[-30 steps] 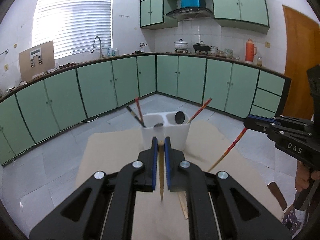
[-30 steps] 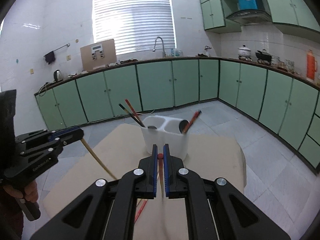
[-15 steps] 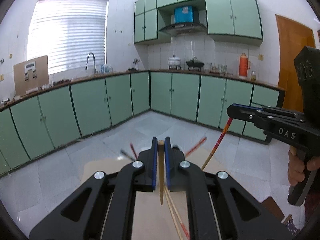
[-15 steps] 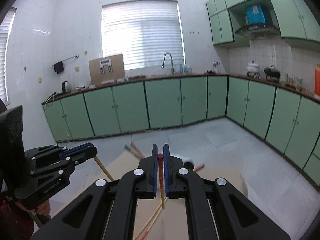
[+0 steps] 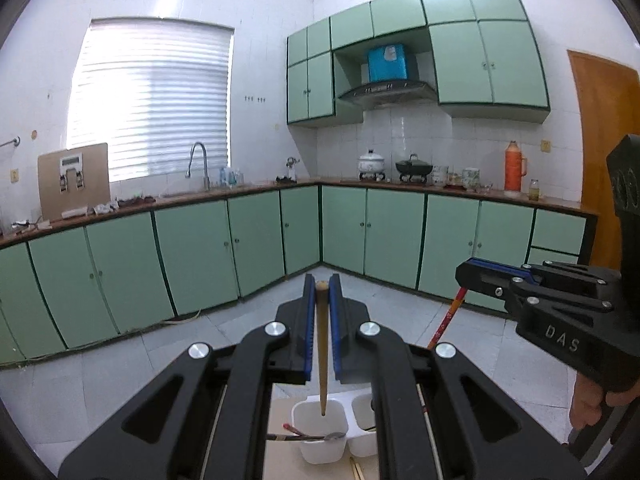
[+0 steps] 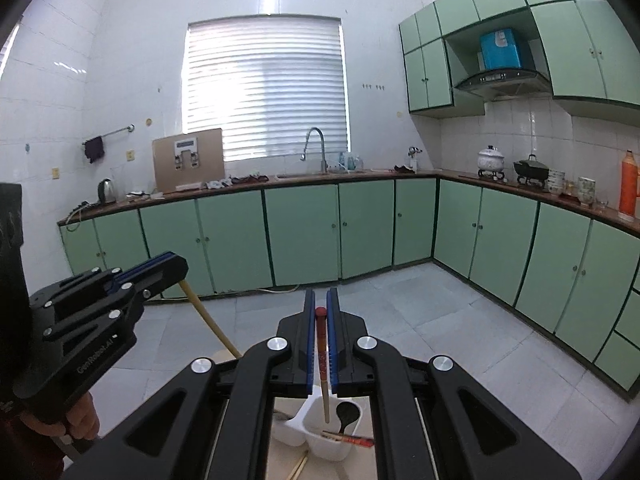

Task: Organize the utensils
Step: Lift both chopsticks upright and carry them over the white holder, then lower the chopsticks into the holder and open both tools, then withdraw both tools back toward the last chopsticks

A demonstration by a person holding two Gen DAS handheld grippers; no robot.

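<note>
While clamped, chopstick (image 5: 322, 344) above holder (image 5: 320, 436).

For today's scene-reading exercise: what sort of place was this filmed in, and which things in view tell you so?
A home kitchen, most likely. Pale green cupboards run under a brown worktop, a curved metal tap stands below the blinded window, and a dark extractor hood hangs over a lidded white pot.

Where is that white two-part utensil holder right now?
The white utensil holder sits low in both wrist views, under the two grippers. The tip of the left gripper's plain wooden chopstick shows over its left compartment.
</note>
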